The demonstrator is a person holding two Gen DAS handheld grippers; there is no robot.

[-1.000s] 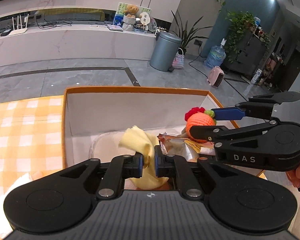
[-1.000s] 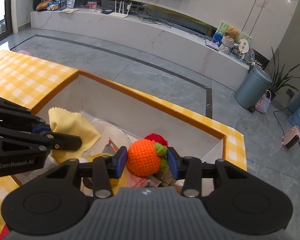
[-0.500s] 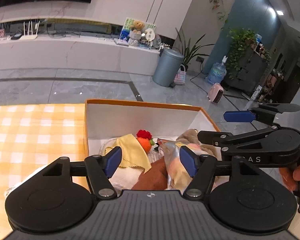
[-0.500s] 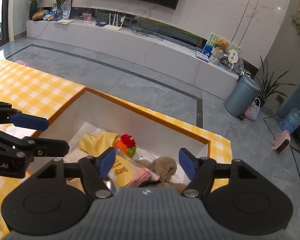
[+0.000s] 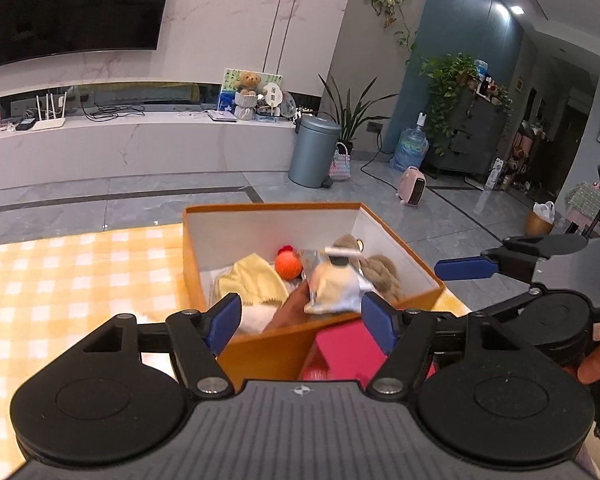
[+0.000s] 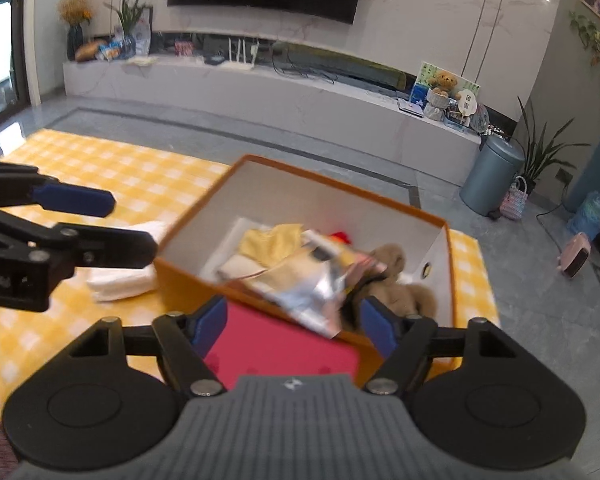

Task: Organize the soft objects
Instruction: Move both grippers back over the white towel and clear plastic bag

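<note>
An orange box [image 5: 192, 256] with white inner walls stands on the checked table. Inside lie a yellow cloth [image 5: 252, 280], an orange crochet ball [image 5: 288, 266], a foil snack bag [image 5: 336, 284] and a brown plush toy [image 5: 380, 276]. My left gripper [image 5: 300, 320] is open and empty, back from the box's near wall. My right gripper [image 6: 294, 324] hangs near the box's front corner, its jaws opening with nothing gripped. The right wrist view shows the box [image 6: 180, 276], cloth [image 6: 272, 242], bag [image 6: 308, 292], plush [image 6: 404, 280] and left gripper [image 6: 120, 224].
A pink box [image 5: 348, 348] lies just in front of the orange box, under both grippers. A folded white cloth [image 6: 128, 276] rests on the yellow-checked tablecloth [image 6: 100, 168] left of the box. Beyond the table's far edge is grey floor with a bin [image 5: 314, 152].
The left gripper let go of the yellow cloth and the right let go of the orange ball; both now lie in the box. Both grippers opened wide and drew back and upward.
</note>
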